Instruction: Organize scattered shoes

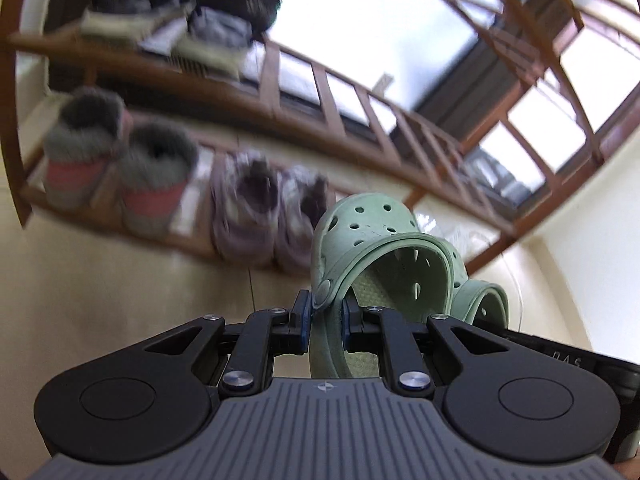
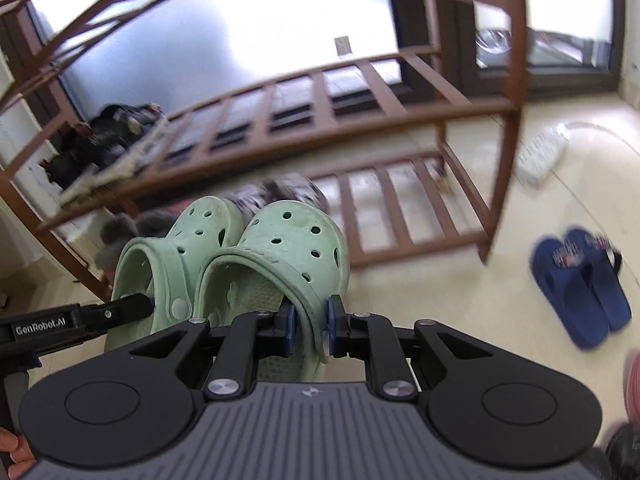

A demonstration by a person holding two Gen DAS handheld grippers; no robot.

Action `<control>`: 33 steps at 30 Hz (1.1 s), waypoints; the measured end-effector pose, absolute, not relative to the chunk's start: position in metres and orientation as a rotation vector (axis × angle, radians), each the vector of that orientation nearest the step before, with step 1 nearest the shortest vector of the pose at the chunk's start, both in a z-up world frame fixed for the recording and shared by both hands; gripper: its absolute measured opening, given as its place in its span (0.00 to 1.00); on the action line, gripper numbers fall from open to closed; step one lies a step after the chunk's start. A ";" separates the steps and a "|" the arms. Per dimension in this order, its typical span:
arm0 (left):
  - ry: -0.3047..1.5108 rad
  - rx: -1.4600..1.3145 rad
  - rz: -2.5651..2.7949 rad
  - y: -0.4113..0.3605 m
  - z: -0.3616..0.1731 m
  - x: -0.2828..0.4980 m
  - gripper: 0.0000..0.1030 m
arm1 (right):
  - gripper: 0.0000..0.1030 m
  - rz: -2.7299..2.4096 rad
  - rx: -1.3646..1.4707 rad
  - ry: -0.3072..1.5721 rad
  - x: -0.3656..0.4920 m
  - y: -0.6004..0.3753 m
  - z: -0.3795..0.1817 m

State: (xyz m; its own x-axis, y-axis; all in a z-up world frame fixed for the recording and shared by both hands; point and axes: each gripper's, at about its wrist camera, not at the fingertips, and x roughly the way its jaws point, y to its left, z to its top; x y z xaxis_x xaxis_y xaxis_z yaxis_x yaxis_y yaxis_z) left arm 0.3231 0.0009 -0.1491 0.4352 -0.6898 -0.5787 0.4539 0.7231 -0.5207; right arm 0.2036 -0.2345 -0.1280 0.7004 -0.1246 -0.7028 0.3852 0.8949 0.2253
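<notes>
Left gripper (image 1: 326, 320): my jaws are clamped on the heel strap of one green clog (image 1: 376, 248), held up in the air.
Right gripper (image 2: 311, 324): clamped on the rim of the second green clog (image 2: 280, 256), just beside the first.
Shoe rack (image 2: 360, 80): in front of both clogs; grey-pink boots (image 1: 116, 164) stand on its lowest shelf.
Blue slippers (image 2: 580, 284): on the floor, right of the rack.

Window glare, motion blur, fisheye warp
</notes>
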 end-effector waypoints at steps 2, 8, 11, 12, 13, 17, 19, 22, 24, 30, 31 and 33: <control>0.833 -0.310 -0.717 0.010 -0.131 0.330 0.16 | 0.17 -0.271 0.366 0.726 0.218 -0.226 -0.110; 0.749 -0.321 -0.693 0.043 -0.071 0.346 0.16 | 0.17 -0.207 0.293 0.674 0.250 -0.190 -0.058; 0.729 -0.328 -0.673 0.062 -0.047 0.351 0.16 | 0.17 -0.177 0.272 0.658 0.262 -0.172 -0.030; 0.723 -0.329 -0.667 0.068 -0.039 0.352 0.16 | 0.17 -0.170 0.269 0.656 0.264 -0.169 -0.024; 0.716 -0.330 -0.661 0.074 -0.031 0.352 0.16 | 0.17 -0.162 0.264 0.654 0.267 -0.165 -0.016; 0.668 -0.330 -0.644 0.100 0.001 0.351 0.19 | 0.17 -0.115 0.254 0.637 0.280 -0.146 0.018; 0.652 -0.336 -0.644 0.110 0.014 0.350 0.21 | 0.18 -0.106 0.235 0.631 0.282 -0.137 0.030; 0.634 -0.341 -0.633 0.125 0.033 0.348 0.22 | 0.19 -0.084 0.224 0.630 0.289 -0.124 0.047; 0.636 -0.349 -0.631 0.132 0.038 0.348 0.22 | 0.18 -0.067 0.232 0.634 0.291 -0.119 0.053; 0.583 -0.340 -0.604 0.152 0.061 0.353 0.22 | 0.18 -0.034 0.231 0.621 0.305 -0.102 0.074; 0.575 -0.340 -0.597 0.155 0.065 0.357 0.22 | 0.18 -0.033 0.228 0.615 0.308 -0.099 0.076; 0.551 -0.332 -0.582 0.156 0.070 0.362 0.22 | 0.18 -0.033 0.219 0.597 0.319 -0.095 0.081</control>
State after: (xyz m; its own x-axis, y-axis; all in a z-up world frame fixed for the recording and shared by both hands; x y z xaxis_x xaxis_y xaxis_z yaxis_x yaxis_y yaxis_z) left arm 0.3619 0.1563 0.0695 0.6984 -0.5978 -0.3934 0.4261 0.7890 -0.4425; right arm 0.3192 -0.0947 0.0807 0.8273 0.0325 -0.5608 0.0937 0.9764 0.1948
